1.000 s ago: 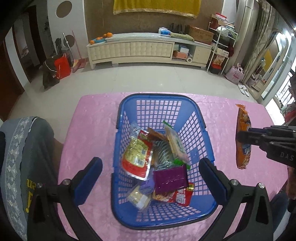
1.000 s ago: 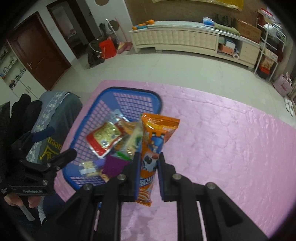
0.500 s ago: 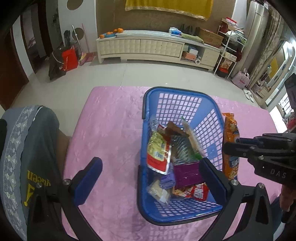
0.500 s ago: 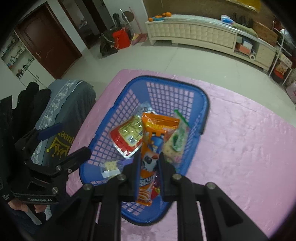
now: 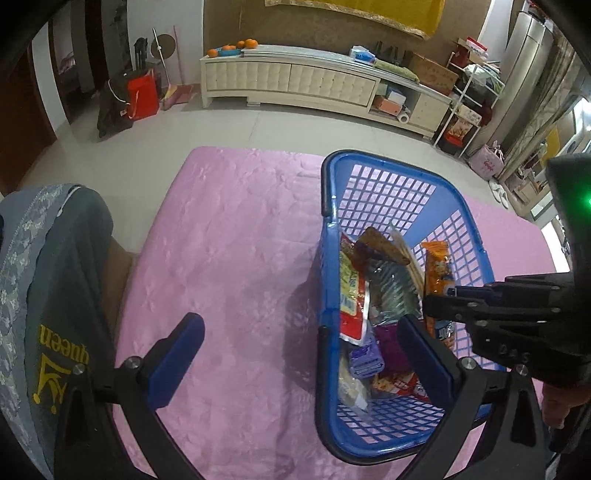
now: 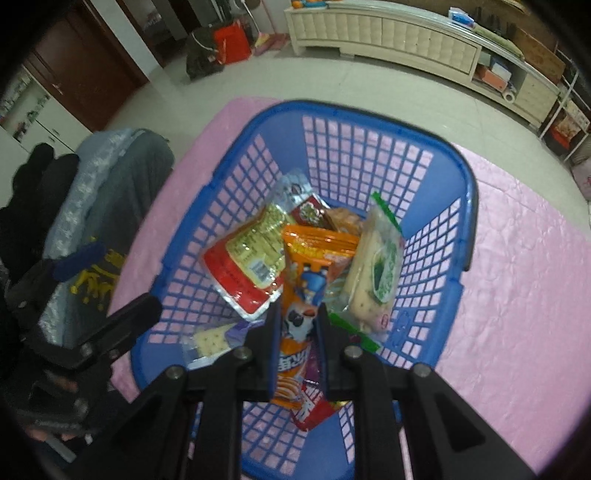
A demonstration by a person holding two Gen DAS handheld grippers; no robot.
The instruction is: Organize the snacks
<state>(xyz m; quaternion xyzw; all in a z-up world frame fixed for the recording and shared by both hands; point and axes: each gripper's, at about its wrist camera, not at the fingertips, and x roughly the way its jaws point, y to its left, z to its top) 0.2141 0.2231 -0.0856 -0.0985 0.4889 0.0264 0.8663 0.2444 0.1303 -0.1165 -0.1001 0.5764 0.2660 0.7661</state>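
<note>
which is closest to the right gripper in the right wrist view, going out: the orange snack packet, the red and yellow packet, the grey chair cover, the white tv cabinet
1. orange snack packet, clamped in the right gripper above the blue basket.
2. red and yellow packet, just left inside the basket.
3. grey chair cover, far left beside the table.
4. white tv cabinet, across the floor at the top.
</note>
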